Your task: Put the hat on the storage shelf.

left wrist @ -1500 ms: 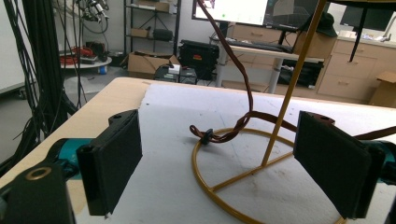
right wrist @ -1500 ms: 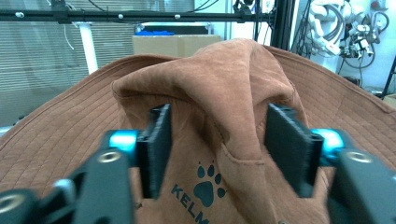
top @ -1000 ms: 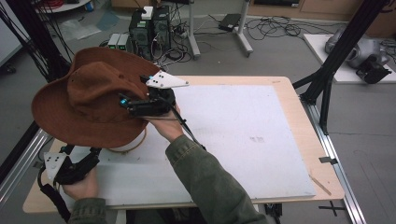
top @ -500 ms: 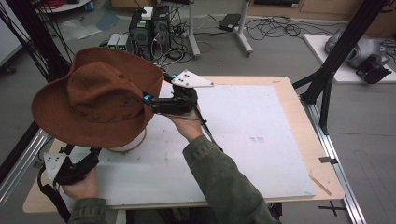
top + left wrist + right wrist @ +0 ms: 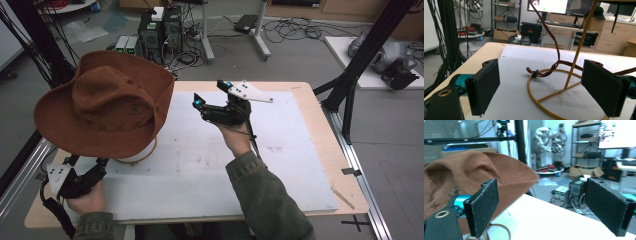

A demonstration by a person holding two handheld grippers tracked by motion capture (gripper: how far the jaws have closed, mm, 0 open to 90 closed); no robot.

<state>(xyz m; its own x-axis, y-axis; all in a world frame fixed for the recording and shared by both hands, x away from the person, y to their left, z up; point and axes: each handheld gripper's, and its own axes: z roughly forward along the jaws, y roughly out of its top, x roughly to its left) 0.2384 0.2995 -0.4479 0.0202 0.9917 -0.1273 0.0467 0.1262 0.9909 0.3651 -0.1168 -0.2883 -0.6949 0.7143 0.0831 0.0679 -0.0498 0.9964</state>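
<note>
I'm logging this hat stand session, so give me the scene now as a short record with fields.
hat: brown wide-brimmed hat sitting on the gold wire stand
stand base: gold ring on the white mat
hat cord: brown, hanging down onto the ring
left gripper: low at the near left table edge, jaws open toward the stand base
right gripper: raised beside the brim, jaws open, holding nothing

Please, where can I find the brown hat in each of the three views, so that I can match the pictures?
High view: the brown hat sits at the upper left, over the table's left end.
Left gripper view: only its dangling brown cord is seen, at the centre.
Right gripper view: the hat covers the left half.
Shared landmark: the gold wire stand under the hat.
</note>
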